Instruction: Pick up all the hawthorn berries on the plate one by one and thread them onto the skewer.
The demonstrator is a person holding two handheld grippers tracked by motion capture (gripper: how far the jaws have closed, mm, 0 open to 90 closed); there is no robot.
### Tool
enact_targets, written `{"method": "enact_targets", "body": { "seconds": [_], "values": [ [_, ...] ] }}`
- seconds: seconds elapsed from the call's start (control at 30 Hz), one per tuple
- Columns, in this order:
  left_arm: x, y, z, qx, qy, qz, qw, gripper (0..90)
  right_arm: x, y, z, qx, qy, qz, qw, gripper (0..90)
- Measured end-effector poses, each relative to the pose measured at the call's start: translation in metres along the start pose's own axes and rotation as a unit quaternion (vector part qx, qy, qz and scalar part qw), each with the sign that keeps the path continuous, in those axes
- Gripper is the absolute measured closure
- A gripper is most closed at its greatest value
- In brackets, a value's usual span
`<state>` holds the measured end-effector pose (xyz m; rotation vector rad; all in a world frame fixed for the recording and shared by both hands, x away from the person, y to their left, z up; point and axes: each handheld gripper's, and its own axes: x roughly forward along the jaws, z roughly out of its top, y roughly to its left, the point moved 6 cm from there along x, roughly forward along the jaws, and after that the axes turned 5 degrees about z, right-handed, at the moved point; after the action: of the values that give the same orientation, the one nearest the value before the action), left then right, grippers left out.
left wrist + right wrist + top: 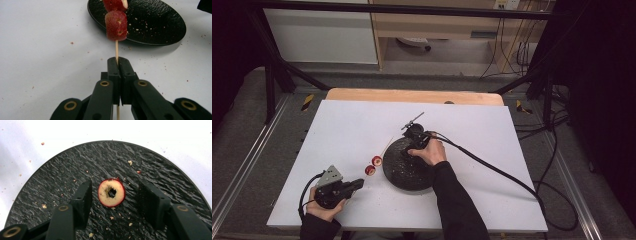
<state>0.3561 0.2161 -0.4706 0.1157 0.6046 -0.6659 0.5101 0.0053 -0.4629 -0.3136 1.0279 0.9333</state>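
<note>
1. Left tongs (117,62): I have them clamped shut on a thin wooden skewer (116,48), which carries two red fruit pieces (116,25) threaded on it. In the high view these tongs (357,184) sit low over the white worktop (337,130), left of the black plate (404,167).
2. Right tongs (113,195): spread open and lowered over the plate (62,170), one jaw on either side of a cored fruit slice (111,192) and neither touching it.
3. Location of the slice: it lies flat near the middle of the plate, cut face up, with a hole through its centre.
4. Handling, in my judgement: the slice looks light, soft and moist, with a thin red skin and pale flesh. It should bruise or split under a hard squeeze.
5. Hold point: I would take it across the skin edge on opposite sides with gentle pressure, leaving the hole free for the skewer.
6. The skewer looks slim and likely to flex or snap, so a hold close to the fruit suits it.
7. Markings: I can read no brand, label or writing. Crumbs lie scattered on the plate and worktop.
</note>
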Motion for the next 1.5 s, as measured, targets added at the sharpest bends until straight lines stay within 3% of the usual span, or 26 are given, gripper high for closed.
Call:
{"method": "enact_targets", "body": {
  "seconds": [0.47, 1.23, 1.5],
  "values": [
    [0.0, 0.0, 0.0, 0.001, 0.001, 0.0, 1.0, 88.3, 0.005, 0.002, 0.003, -0.017, 0.021, 0.007, 0.9996, 61.6],
    [0.0, 0.0, 0.0, 0.002, 0.001, 0.0, 1.0, 88.3, 0.005, 0.001, 0.004, 0.011, 0.038, 0.018, 0.9991, 63.0],
    [0.0, -0.001, 0.0, 0.002, 0.0, -0.001, 1.0, 88.3, -0.006, 0.003, 0.006, 0.015, 0.035, 0.021, 0.999, 63.2]
  ]
}}
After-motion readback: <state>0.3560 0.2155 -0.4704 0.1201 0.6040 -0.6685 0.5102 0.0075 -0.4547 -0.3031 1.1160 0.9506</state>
